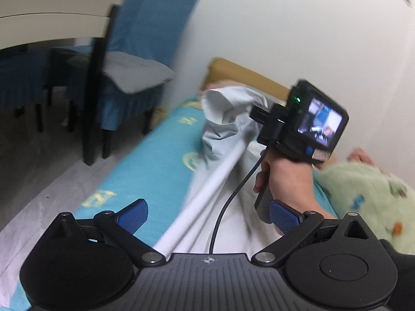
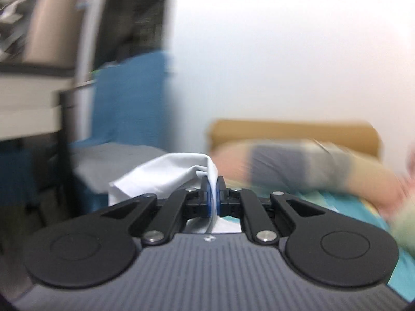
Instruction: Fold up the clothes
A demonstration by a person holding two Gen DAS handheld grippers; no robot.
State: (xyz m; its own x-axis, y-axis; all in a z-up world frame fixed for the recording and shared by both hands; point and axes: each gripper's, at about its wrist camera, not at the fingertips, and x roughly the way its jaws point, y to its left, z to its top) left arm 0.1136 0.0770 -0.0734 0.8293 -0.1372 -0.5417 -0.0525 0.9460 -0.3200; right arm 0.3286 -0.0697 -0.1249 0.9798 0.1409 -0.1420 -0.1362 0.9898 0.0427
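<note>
A pale grey-white garment point(image 1: 228, 119) hangs stretched over a bed with a turquoise sheet point(image 1: 145, 165). In the left wrist view my left gripper point(image 1: 207, 216) is open, its blue pads point(image 1: 133, 216) wide apart, with a taut fold of the garment running between them. My right gripper point(image 1: 256, 115), held in a hand, grips the garment's raised far end. In the right wrist view the right gripper point(image 2: 214, 194) is shut on a fold of the same white garment point(image 2: 166, 173), lifted off the bed. That view is motion-blurred.
A blue-covered chair point(image 1: 135, 59) holding a grey cloth stands left of the bed beside a dark-legged table point(image 1: 93, 90). A pale green fleece blanket point(image 1: 368, 197) lies at right. A wooden headboard point(image 2: 293, 132) and a pillow sit against the white wall.
</note>
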